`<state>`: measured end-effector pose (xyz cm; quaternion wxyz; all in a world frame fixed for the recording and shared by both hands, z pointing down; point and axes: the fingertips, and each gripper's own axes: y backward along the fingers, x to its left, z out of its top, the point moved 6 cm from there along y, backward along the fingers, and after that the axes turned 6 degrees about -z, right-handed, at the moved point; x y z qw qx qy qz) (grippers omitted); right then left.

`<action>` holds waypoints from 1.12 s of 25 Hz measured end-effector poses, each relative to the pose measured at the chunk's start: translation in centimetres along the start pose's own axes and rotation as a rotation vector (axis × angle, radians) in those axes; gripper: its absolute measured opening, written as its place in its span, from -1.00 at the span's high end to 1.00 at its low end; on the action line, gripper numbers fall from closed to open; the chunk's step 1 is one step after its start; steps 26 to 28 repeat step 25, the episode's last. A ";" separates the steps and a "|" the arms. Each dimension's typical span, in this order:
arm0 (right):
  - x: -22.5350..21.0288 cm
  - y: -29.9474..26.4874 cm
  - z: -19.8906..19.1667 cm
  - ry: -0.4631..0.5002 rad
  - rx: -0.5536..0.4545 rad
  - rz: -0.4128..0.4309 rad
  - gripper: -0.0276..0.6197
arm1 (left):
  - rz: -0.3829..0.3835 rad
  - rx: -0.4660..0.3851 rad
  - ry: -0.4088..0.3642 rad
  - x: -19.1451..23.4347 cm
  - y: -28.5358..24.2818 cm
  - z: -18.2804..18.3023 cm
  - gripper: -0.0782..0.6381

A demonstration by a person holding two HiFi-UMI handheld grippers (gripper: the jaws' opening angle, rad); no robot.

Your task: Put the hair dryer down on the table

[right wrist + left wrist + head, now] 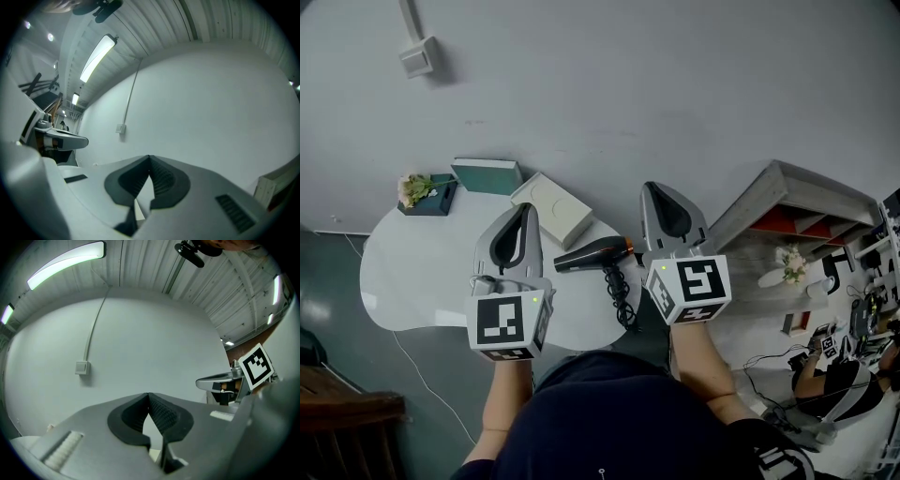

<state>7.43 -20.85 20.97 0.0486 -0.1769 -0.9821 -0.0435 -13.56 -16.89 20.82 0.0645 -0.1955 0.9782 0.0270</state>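
Hair dryer [595, 253] on table [403, 281]: rigid, likely light, smooth; grasp at handle [613, 278]. Left gripper [525, 210], right gripper [653, 189] closed, empty.

Grey right gripper [149, 160] jaws together, nothing between; pale grey wall [211, 103] ahead, white switch box [121, 127]; left gripper [61, 139] at left.

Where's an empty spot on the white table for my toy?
The left front of the table is bare, between the flower tray and the left gripper. The back edge is crowded: teal box and white box. The hair dryer and its cord fill the right side.
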 end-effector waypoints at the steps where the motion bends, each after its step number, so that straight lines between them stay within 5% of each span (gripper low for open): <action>1: 0.4 0.1 -0.2 0.006 0.003 -0.002 0.88 | -0.003 -0.003 0.001 0.2 0.2 -0.2 0.75; 28: 3.5 1.9 -1.8 0.002 0.005 -0.077 0.88 | -0.083 -0.024 0.011 2.2 2.1 -2.5 0.75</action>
